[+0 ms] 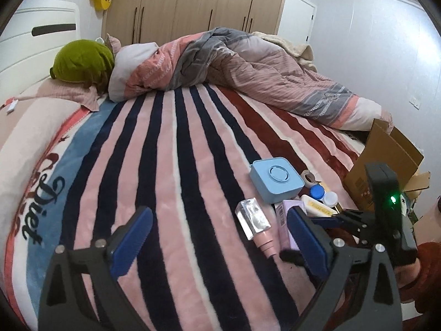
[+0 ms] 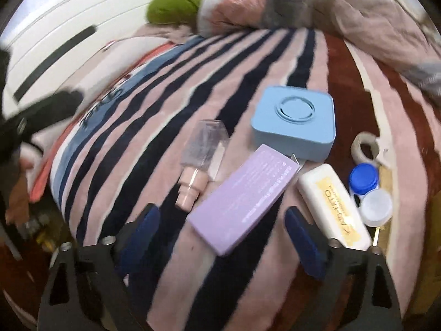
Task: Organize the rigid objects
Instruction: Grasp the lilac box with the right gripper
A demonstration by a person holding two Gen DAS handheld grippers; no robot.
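The right gripper [image 2: 222, 230] hangs low over the near edge of the bed, its jaws spread wide and holding nothing; the near end of the purple box [image 2: 242, 197] lies between the blue fingertips [image 2: 147, 222] without touching either. The box lies flat and aslant on the striped blanket [image 2: 154, 127]. Just right of it, near the right fingertip, lies a white case with a yellow label [image 2: 335, 207], and beside that a contact lens case with one blue cap and one white cap [image 2: 369, 193]. Left of the box a clear bottle with a pink cap [image 2: 199, 160] lies on its side, cap toward the camera. Just beyond the box sits a light blue square box [image 2: 295, 121], its near edge just beside the purple box's far corner. To its right, close to the bed's right edge, is a roll of white tape [image 2: 363, 144].

The left gripper [image 1: 220, 230] is also spread wide and empty, above bare blanket, with the clear bottle just ahead of its right fingertip. Seen from it, the right gripper's black body shows a green light, and a brown cardboard box [image 1: 386, 160] stands open at the bed's right edge. Further off lie a rumpled pink and grey quilt [image 1: 248, 69] and a green plush cushion [image 1: 82, 63] at the head of the bed.
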